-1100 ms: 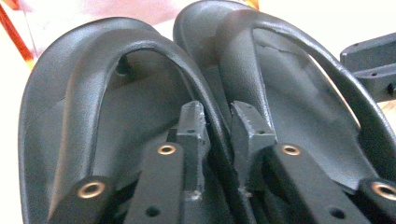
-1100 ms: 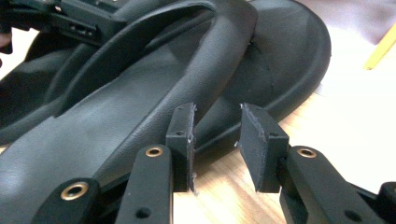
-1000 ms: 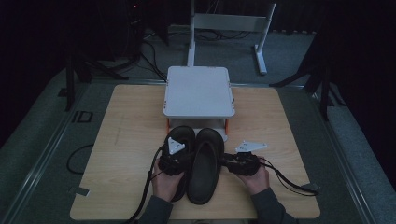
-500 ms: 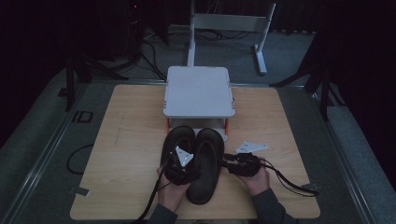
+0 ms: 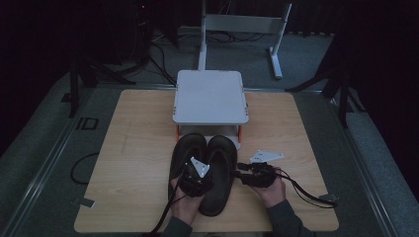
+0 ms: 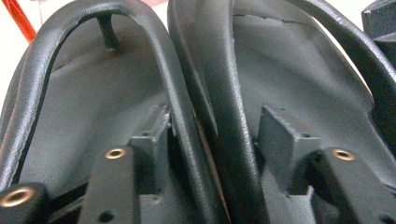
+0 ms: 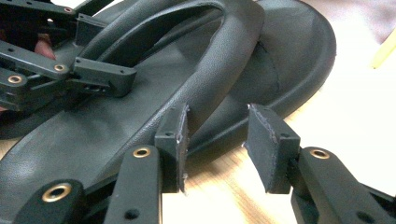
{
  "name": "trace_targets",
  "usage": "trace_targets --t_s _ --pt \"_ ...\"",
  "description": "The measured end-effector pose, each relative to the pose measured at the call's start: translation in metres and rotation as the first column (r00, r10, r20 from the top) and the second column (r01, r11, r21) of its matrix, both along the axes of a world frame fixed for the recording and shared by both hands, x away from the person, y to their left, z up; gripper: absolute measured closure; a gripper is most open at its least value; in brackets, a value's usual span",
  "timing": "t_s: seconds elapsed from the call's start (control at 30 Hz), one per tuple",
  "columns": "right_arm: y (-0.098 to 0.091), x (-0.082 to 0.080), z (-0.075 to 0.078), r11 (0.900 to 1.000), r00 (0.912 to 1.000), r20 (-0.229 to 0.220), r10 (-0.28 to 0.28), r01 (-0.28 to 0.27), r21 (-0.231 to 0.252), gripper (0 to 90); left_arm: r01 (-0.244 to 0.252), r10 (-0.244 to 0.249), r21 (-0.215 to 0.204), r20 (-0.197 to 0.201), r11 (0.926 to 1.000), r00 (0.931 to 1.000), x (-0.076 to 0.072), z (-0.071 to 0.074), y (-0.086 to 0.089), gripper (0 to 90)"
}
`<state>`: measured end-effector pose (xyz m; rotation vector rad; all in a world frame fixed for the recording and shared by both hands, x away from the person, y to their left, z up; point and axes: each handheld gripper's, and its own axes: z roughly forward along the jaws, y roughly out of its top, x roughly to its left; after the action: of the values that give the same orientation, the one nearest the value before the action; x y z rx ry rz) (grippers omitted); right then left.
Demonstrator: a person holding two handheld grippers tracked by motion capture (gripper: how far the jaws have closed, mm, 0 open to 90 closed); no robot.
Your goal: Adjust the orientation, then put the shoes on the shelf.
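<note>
Two black sandals (image 5: 205,170) are laid side by side on the counter (image 5: 133,148). The left claw (image 6: 212,154) is spread astride their adjoining straps; the right claw (image 7: 217,144) is held released beside the right sandal's edge.

1. The high view is dim overall; the room around the desk (image 5: 133,148) falls off to near black, and the floor reads as murky grey.
2. The white stand (image 5: 210,96) is the brightest surface there, flat and without glare.
3. The dark sandals (image 5: 217,168) lose almost all detail in the high view (a single black mass), and shadows on the wood are soft and faint.
4. The left gripper view is brighter; the pale background at its top corners is blown out.
5. In the right gripper view the wood at the right washes out to cream, and the far corner is out of focus.
6. Both gripper views are slightly soft and grainy close to the lens.
</note>
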<state>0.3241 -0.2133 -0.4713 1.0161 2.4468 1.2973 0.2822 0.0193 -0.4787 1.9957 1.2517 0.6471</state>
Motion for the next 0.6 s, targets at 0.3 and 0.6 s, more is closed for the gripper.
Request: trace_targets --t_s 0.3,0.6 --pt "-0.0004 -0.0007 0.0016 0.9999 0.9999 0.003 0.013 -0.013 0.011 54.0 -0.051 0.051 -0.013 0.009 0.9986 0.9987 0.0001 0.0002 0.0002 66.8" --pt "-0.0035 -0.0037 0.0048 0.9998 0.9997 0.016 0.019 -0.019 0.011 52.6 -0.133 0.133 -0.060 -0.001 0.9893 0.9911 0.0020 0.0009 0.0030 74.1"
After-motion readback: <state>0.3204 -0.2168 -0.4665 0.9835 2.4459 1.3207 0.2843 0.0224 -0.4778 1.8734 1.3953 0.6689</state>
